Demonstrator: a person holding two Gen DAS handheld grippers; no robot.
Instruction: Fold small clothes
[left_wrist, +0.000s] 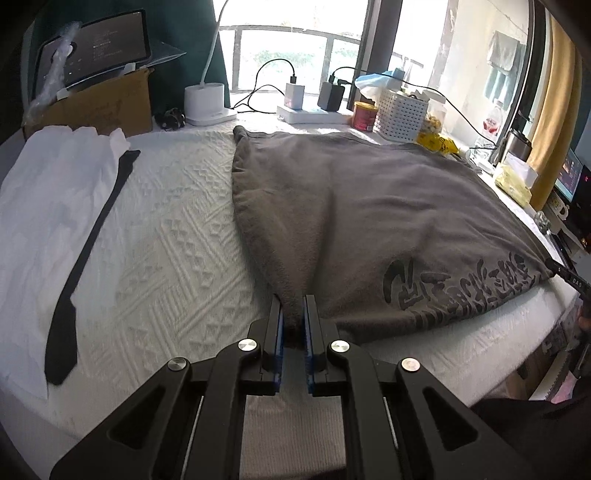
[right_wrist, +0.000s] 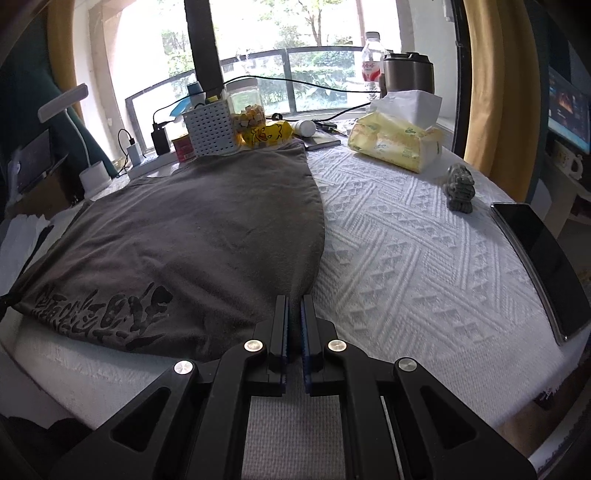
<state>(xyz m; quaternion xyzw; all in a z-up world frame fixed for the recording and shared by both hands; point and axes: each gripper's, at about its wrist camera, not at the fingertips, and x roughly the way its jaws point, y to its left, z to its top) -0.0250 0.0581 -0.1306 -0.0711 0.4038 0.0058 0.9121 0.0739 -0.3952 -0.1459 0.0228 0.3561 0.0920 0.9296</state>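
The grey T-shirt (left_wrist: 369, 206) lies spread on the white textured tabletop (left_wrist: 166, 236), its printed hem towards the cameras. The left tongs (left_wrist: 293, 306) pinch its near left corner; the right tongs (right_wrist: 294, 304) pinch the near right corner. Both corners seem slightly lifted. A white shirt (left_wrist: 48, 206) with a black tie (left_wrist: 88, 254) lies well to the left

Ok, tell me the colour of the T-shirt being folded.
Dark grey T-shirt with black lettering; left wrist view shows it best.
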